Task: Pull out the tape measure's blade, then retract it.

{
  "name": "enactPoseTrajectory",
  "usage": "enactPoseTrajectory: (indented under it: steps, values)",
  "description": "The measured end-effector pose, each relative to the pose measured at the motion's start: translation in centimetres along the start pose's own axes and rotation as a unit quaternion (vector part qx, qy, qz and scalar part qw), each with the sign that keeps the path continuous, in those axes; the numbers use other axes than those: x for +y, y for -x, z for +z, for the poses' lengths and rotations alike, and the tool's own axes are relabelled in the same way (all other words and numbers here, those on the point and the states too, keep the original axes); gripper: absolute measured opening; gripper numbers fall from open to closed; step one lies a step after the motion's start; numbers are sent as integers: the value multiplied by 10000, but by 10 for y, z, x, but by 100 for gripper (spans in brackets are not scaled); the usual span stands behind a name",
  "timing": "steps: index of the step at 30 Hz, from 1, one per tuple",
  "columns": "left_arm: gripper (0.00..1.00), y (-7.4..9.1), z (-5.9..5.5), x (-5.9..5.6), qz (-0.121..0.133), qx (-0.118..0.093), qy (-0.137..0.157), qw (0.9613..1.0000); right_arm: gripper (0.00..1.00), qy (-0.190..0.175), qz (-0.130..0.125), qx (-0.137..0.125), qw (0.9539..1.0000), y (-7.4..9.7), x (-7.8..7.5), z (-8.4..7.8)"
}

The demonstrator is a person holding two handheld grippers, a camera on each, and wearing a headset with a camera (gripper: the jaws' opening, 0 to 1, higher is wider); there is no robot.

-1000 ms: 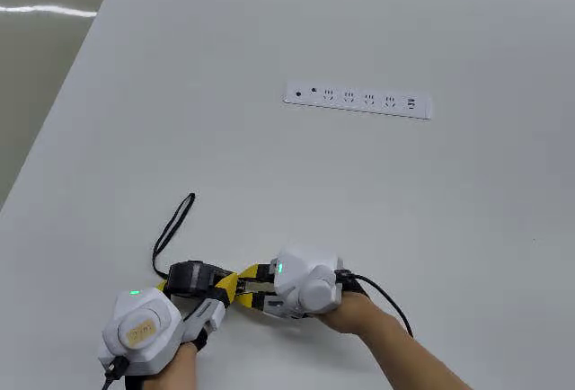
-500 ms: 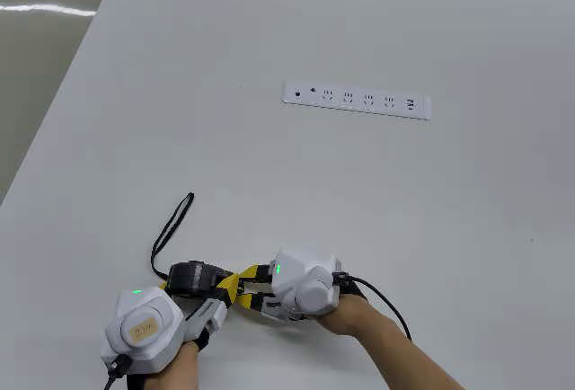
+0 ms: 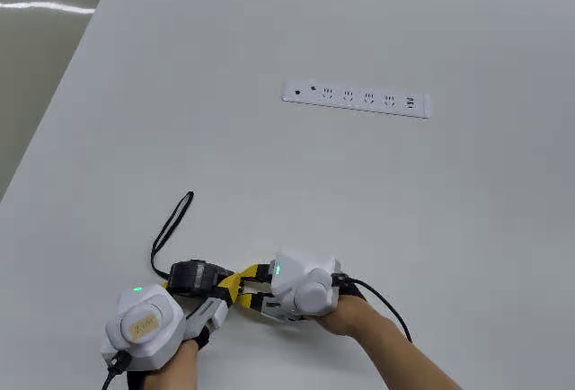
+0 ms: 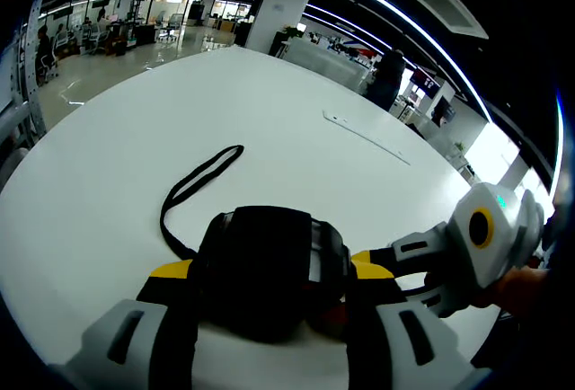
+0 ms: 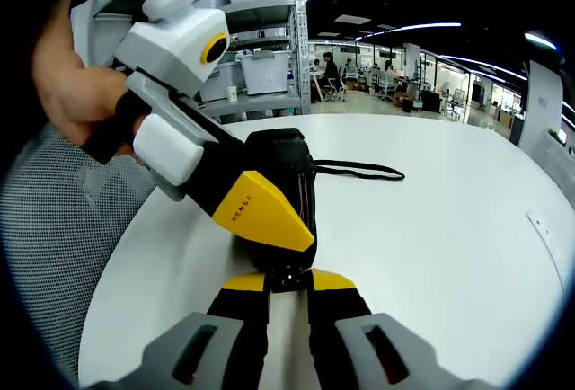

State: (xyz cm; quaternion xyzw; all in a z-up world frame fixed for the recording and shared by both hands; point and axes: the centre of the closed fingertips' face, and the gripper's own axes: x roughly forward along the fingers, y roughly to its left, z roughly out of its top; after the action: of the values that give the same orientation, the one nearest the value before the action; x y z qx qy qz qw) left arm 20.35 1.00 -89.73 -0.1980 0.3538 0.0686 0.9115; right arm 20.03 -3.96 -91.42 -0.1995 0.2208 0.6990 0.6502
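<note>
No movement: compact black tape measure (image 3: 194, 275)

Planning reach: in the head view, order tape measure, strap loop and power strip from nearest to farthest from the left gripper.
1. tape measure, in the fingers of the left gripper.
2. strap loop, just beyond.
3. power strip, far across, rightward.

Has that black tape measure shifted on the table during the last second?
No. The tape measure keeps the same spot, below and left of the white power strip, in the head view.
</note>
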Motion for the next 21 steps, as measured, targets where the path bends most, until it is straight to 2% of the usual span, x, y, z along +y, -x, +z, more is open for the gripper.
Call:
enactPoseTrajectory:
  steps: [9,21]
  values:
    - [65,1,0,-2,-36,58,-63,10000,18,8,-39,7,10000,3,-1,0]
    - [67,1,2,-5,-198,185,-432,9987,24,-44,-87,72,9999,7,-3,-2]
